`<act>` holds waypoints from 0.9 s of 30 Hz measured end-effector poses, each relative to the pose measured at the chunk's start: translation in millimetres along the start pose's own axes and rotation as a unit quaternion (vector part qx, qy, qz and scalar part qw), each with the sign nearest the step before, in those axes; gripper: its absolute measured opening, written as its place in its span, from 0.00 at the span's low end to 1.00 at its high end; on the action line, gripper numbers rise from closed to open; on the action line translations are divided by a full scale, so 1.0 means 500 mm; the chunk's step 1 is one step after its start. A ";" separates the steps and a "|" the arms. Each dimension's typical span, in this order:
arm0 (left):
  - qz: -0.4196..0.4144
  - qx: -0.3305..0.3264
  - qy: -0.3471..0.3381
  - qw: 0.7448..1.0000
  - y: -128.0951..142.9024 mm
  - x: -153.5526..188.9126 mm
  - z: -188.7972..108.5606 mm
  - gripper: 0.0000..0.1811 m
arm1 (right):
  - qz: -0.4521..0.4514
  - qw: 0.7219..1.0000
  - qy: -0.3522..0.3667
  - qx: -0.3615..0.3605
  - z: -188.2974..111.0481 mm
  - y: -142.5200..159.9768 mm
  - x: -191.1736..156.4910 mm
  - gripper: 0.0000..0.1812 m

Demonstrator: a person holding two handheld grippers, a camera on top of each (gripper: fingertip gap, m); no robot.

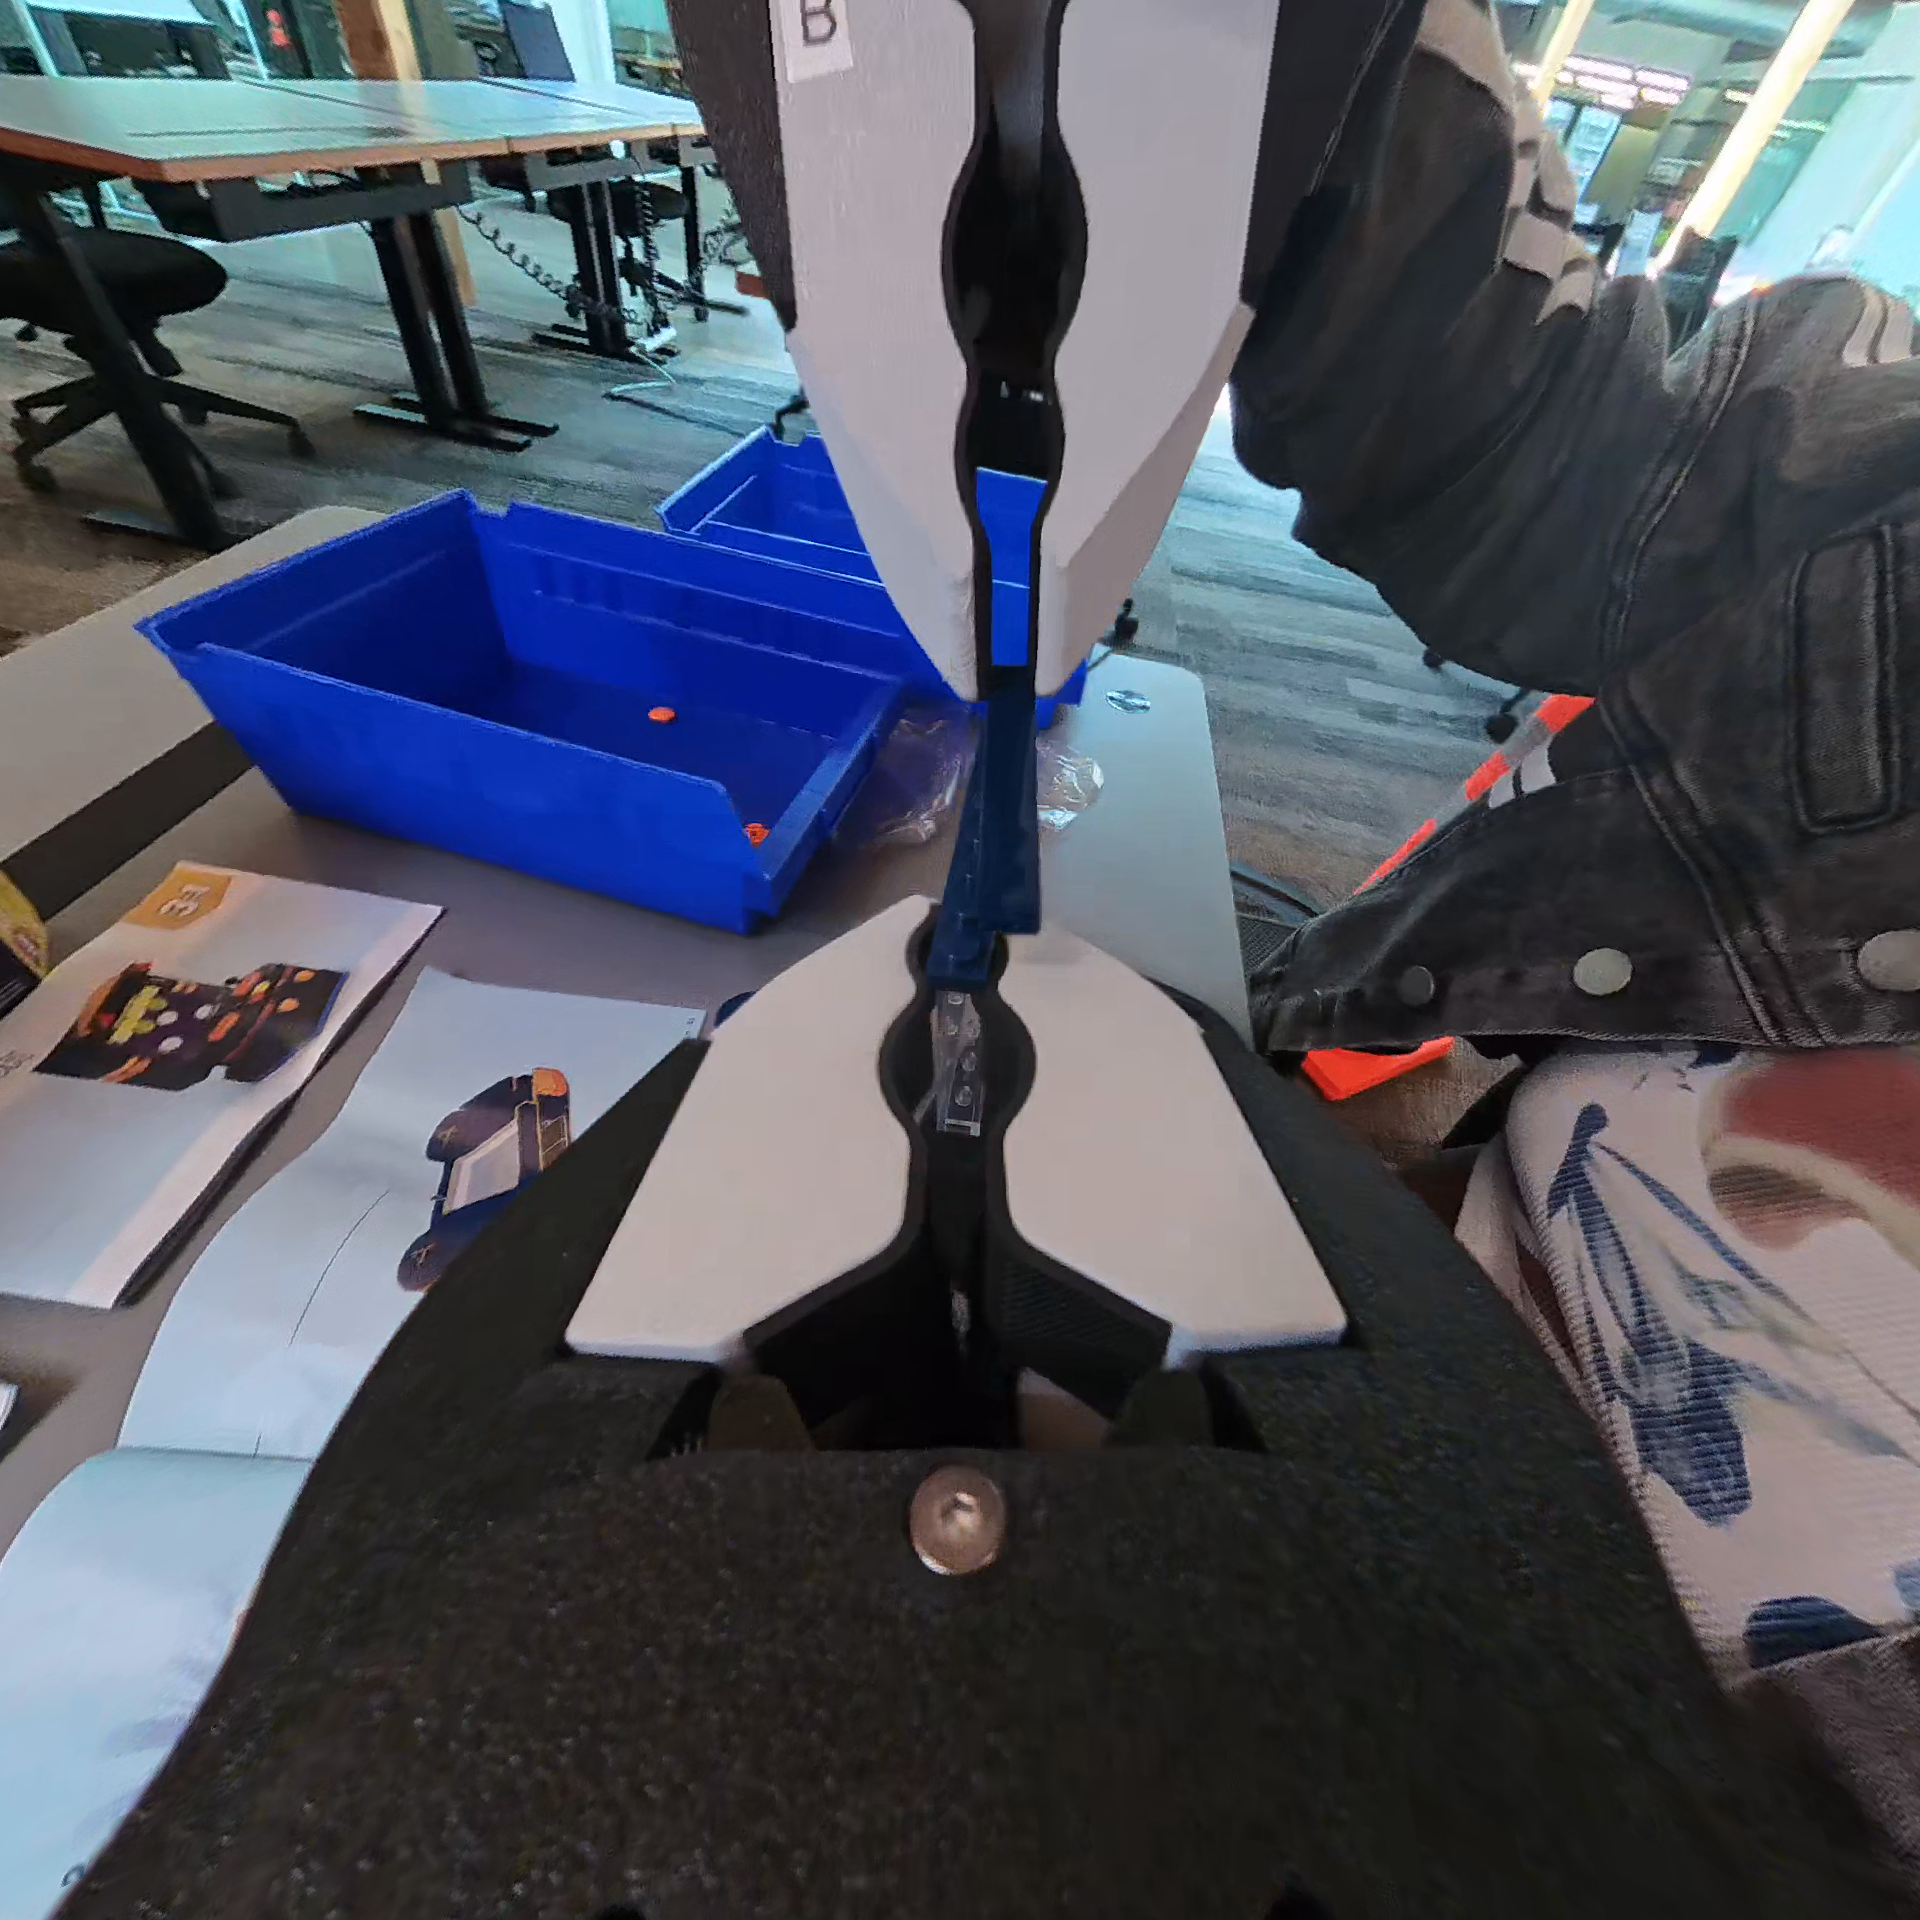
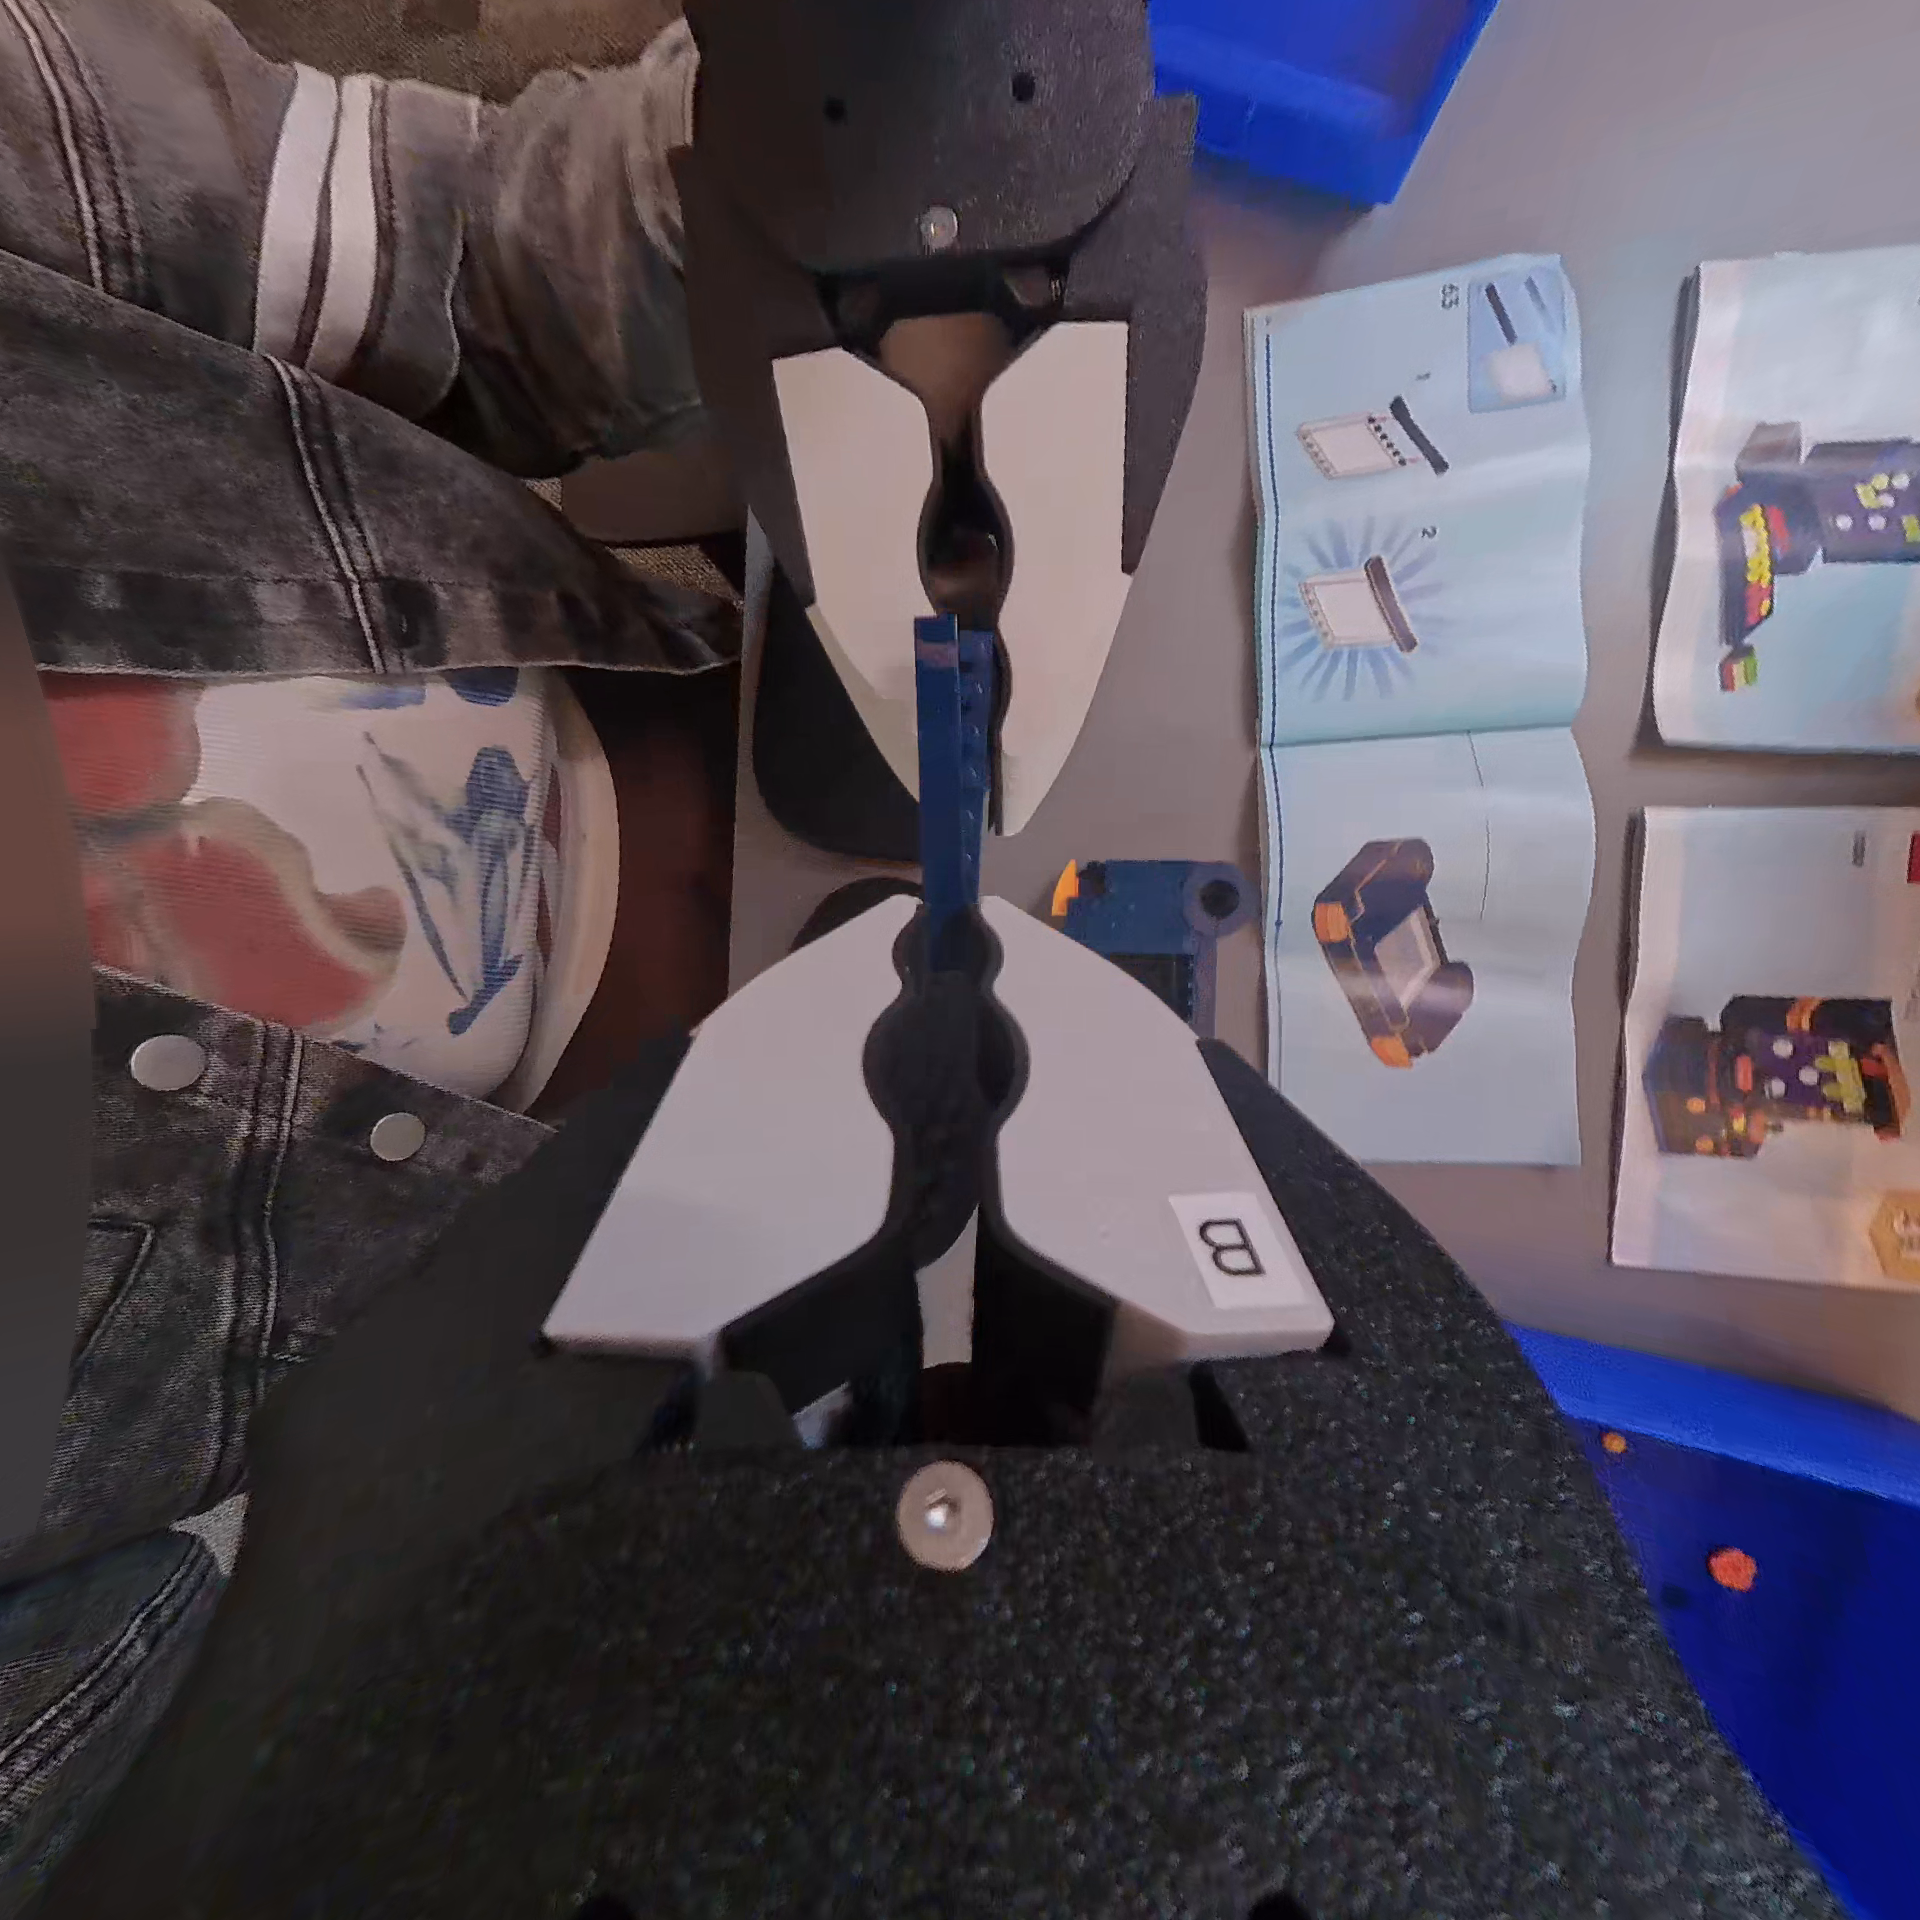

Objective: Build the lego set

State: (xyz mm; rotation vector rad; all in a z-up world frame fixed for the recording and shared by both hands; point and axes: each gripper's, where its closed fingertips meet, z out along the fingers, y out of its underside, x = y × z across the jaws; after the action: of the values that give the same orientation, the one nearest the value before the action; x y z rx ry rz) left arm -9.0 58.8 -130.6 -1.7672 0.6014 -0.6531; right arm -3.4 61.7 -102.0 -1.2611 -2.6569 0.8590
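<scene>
Grey table [image 1: 1132,831] edge lay close; both grippers [image 1: 961,935] [image 2: 951,914] pinched one dark blue plate [image 1: 995,821] tight. Only the right view showed a part-built blue model [image 2: 1153,935].

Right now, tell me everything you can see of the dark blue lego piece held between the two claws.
The dark blue lego piece is a long, thin plastic plate seen edge-on, apparently two layers stacked, with small studs along one side. It spans the gap above the table, gripped at one end by the left claw and at the other by the right claw, both shut on it. A clear plate sits at its left-claw end, between the pads.
</scene>
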 end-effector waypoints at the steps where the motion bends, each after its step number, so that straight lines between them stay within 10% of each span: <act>1: 0.003 -0.006 0.001 1.000 -0.003 0.005 0.004 0.02 | 0.003 1.000 0.005 -0.003 -0.003 0.004 -0.006 0.03; 27: 0.029 -0.007 -0.005 1.000 -0.040 0.021 0.013 0.02 | 0.003 0.999 0.044 0.002 -0.033 0.004 -0.015 0.03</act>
State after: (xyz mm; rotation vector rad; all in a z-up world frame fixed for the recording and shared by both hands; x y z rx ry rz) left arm 4.5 61.3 -111.4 -1.7576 0.6495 -0.6004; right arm 8.1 64.8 -87.9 -1.2751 -2.5830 0.7898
